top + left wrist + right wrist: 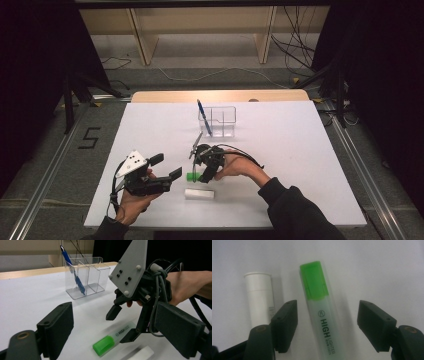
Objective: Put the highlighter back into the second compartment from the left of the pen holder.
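1. Left gripper [167, 167], black two-jaw tool with a grey three-cornered plate, near edge of the white bench [150, 120], left side. Jaws wide apart, nothing between them; it points toward the middle of the bench.
2. White cylindrical tube [199, 193] lying flat on the bench, just in front of the right gripper, on the person's side of the marker. In the right gripper view it [259, 297] lies alongside the marker, close but apart, partly behind one jaw.
3. Green-capped translucent highlighter marker [193, 176] lying flat on the bench, mid-front, green cap end toward the left gripper. Black print "HIGH LIGHTER" on its barrel [325, 332].
4. Right gripper [206, 167], black two-jaw tool with a trailing cable, held in the person's right hand [240, 167], angled down over the marker. Jaws fairly wide, one each side of the marker barrel; pads not touching it, clear gap on both sides in the right gripper view. Nothing gripped.
5. In the left gripper view the right gripper [122, 325] straddles the marker [110, 342], tips low near the bench.
6. Clear plastic compartment holder [222, 122], upright, farther back, centre of the bench, well apart from the marker.
7. Blue pen [204, 117] standing tilted in the holder's left compartment, top leaning left.
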`<action>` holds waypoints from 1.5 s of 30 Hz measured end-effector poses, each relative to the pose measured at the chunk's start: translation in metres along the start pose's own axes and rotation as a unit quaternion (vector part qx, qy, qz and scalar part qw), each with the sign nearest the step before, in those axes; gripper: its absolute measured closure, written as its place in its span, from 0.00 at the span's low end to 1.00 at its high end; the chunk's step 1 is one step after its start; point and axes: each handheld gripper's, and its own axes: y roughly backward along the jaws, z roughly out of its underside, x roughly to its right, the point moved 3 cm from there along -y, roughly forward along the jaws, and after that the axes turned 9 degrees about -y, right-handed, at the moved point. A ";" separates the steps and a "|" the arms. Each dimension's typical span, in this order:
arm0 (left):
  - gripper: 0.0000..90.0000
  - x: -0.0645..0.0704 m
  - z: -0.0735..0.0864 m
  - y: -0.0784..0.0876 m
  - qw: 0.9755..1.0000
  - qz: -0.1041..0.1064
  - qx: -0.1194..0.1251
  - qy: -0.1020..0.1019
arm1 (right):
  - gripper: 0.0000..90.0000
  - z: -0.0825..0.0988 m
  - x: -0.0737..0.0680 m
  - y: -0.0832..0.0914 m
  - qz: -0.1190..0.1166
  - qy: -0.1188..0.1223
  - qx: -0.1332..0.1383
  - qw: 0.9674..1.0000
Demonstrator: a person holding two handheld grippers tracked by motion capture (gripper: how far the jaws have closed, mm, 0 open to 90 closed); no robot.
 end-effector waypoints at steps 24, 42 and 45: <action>0.17 0.001 0.000 0.001 1.000 0.002 0.001 -0.002 | 0.54 -0.001 -0.005 -0.015 0.002 0.020 -0.035 0.999; 0.17 0.001 -0.001 0.001 1.000 0.001 0.002 -0.003 | 0.65 -0.006 -0.004 -0.016 -0.003 0.026 -0.054 0.998; 0.17 0.002 -0.001 0.002 1.000 0.001 0.000 -0.007 | 0.67 -0.006 -0.005 -0.016 -0.002 0.031 -0.056 0.998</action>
